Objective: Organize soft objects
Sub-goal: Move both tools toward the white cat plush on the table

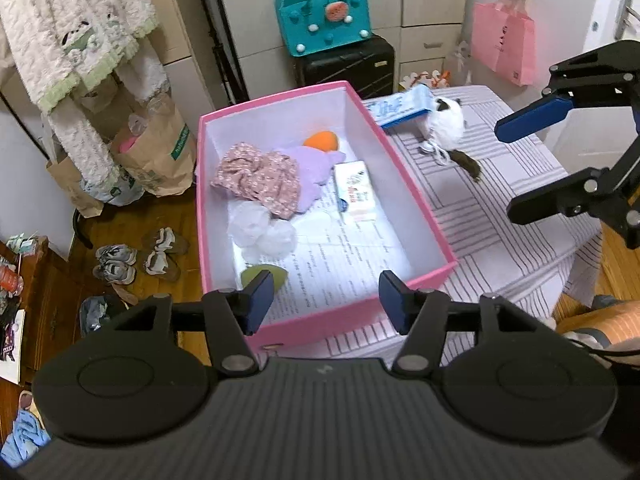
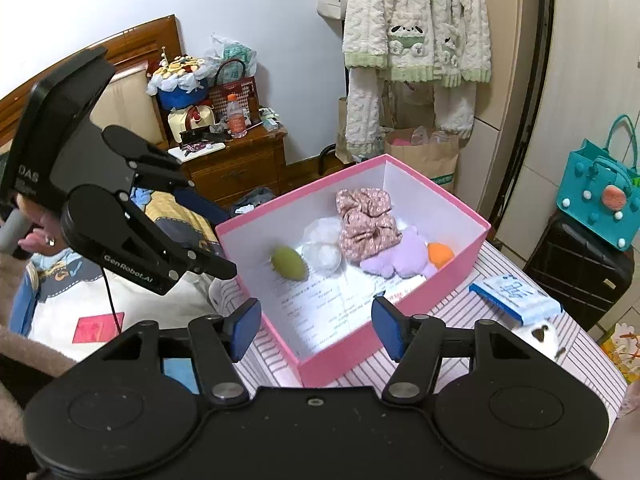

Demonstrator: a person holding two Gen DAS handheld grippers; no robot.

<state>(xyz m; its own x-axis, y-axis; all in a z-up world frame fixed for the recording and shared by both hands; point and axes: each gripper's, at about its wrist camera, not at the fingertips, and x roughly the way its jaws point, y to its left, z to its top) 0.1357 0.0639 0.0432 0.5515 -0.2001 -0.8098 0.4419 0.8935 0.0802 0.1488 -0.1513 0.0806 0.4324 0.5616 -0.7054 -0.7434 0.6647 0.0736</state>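
Note:
A pink box point(image 1: 276, 98) point(image 2: 436, 276) on the striped table holds a floral scrunchie point(image 1: 260, 178) point(image 2: 368, 220), a purple plush point(image 1: 316, 172) point(image 2: 404, 258), an orange piece point(image 1: 322, 140), a white mesh puff point(image 1: 260, 230) and a green oval piece point(image 2: 289, 263). A white cat plush point(image 1: 446, 124) point(image 2: 538, 338) and a blue tissue pack point(image 1: 404, 108) lie on the table beside the box. My left gripper point(image 1: 326, 293) hovers open over the box's near end. My right gripper point(image 2: 316, 318) point(image 1: 510, 170) is open above the table, on the cat plush's side. Both are empty.
A small white pack point(image 1: 356, 190) lies on printed paper inside the box. Beyond the table stand a black suitcase point(image 1: 348, 64) with a teal bag, paper bags point(image 1: 160, 160) and shoes point(image 1: 136, 256) on the wood floor. A wooden nightstand point(image 2: 236, 164) stands cluttered.

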